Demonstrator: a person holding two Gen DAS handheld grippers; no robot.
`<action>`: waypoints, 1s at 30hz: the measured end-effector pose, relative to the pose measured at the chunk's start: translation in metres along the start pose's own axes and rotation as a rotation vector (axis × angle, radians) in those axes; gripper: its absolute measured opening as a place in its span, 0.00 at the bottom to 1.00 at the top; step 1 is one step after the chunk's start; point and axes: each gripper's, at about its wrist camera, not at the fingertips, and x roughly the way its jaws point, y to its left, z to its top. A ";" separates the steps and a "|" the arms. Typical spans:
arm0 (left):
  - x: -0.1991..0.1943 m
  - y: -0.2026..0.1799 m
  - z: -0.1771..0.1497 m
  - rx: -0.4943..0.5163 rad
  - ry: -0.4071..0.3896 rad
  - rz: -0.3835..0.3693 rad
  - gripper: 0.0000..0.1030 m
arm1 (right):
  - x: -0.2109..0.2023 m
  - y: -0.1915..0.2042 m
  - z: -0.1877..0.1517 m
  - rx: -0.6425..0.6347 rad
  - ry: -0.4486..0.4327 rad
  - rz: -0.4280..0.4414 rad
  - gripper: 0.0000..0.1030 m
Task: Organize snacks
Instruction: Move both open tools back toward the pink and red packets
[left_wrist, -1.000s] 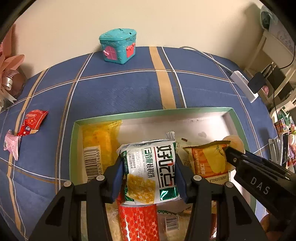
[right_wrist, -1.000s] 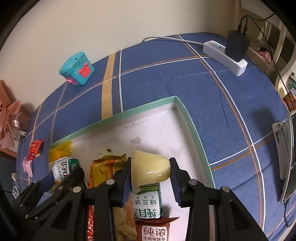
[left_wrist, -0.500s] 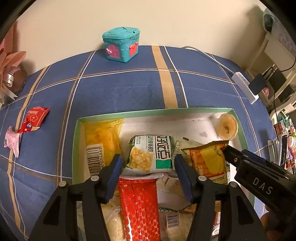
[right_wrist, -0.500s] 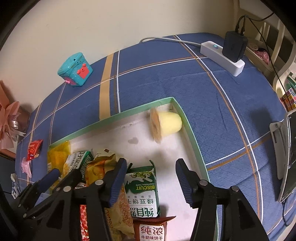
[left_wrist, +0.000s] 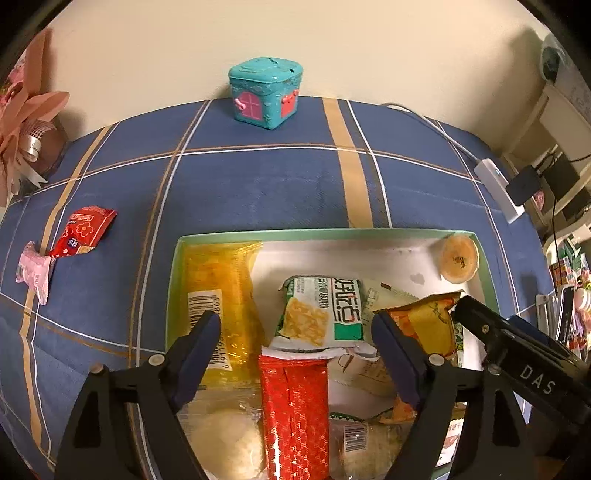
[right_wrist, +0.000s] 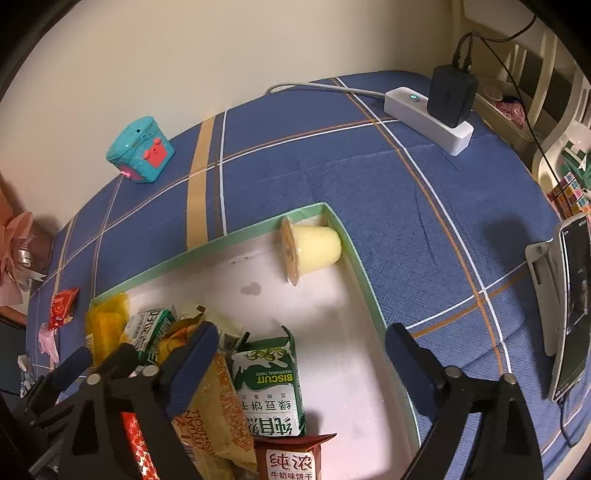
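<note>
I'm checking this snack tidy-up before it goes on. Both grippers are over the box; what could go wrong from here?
1. The pudding cup lies on its side in the far corner of the box; it may roll when other snacks are shifted.
2. The green cracker packet rests loosely on the red packet, between the jaws of the left gripper, which have just opened; it could slide.
3. The right gripper, also just opened, hangs over the biscuit carton; lowering could crush it.

- "DAS" is showing in white on the black gripper body (left_wrist: 532, 380), right of the tray (left_wrist: 171, 280).
- "BISCUIT" is reading upside down on the green-and-white packet (right_wrist: 271, 384) inside the tray.
</note>
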 end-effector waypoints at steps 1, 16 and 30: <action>-0.001 0.001 0.000 -0.005 -0.006 0.008 0.90 | -0.001 -0.001 0.000 0.004 -0.006 -0.003 0.99; -0.002 0.012 0.002 -0.036 -0.031 0.086 1.00 | -0.010 0.009 0.004 0.011 -0.045 0.017 1.00; -0.017 0.033 -0.006 -0.074 0.029 0.108 1.00 | -0.024 0.033 -0.003 -0.060 -0.013 -0.005 1.00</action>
